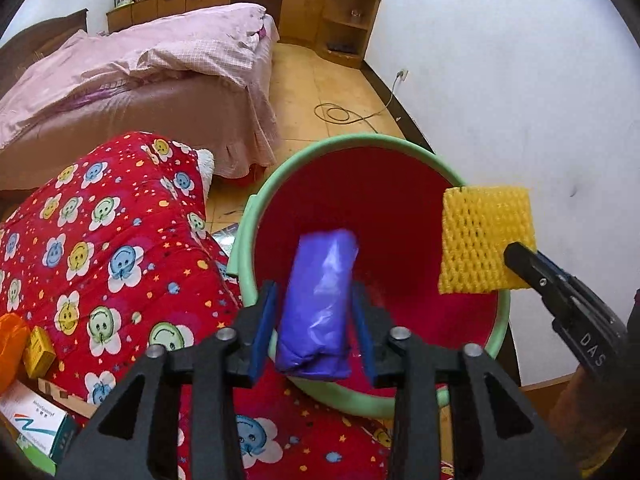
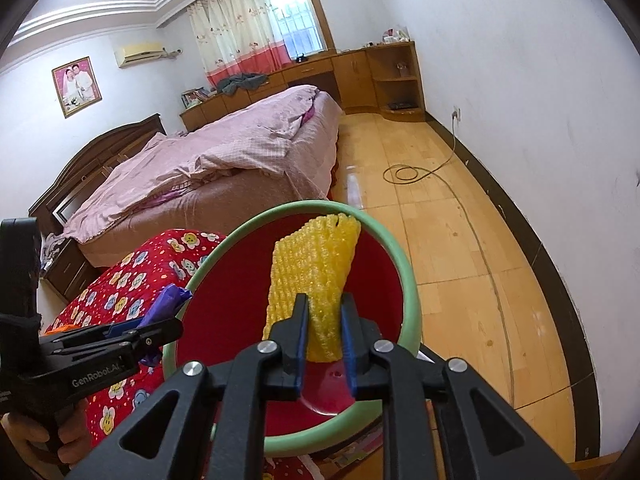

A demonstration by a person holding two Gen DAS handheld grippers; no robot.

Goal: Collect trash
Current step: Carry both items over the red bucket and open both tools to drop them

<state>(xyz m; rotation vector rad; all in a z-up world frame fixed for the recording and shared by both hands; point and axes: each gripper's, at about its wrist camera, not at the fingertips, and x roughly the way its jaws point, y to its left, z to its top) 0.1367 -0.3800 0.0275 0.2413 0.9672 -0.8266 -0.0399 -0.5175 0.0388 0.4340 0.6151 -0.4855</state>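
Note:
A red bucket with a green rim [image 1: 352, 138] [image 2: 412, 300] stands tilted against a red quilt. My left gripper [image 1: 314, 292] hovers over its mouth. A purple roll of plastic bags [image 1: 320, 296] stands between the blue pads, and a slight gap shows at each side, so the gripper reads as open. In the right wrist view the left gripper [image 2: 176, 322] reaches in from the left with the purple roll [image 2: 170, 298] at its tip. My right gripper [image 2: 324, 300] [image 1: 516, 252] is shut on a yellow foam net [image 2: 316, 264] [image 1: 484, 236], held upright above the bucket.
The red quilt with smiley flowers [image 1: 100, 240] lies left of the bucket. Near it are a small yellow box [image 1: 38, 346] and a white and green carton [image 1: 36, 420]. Behind are a pink bed [image 1: 140, 60], wooden floor with a coiled cable [image 1: 340, 114] and a white wall [image 1: 500, 80].

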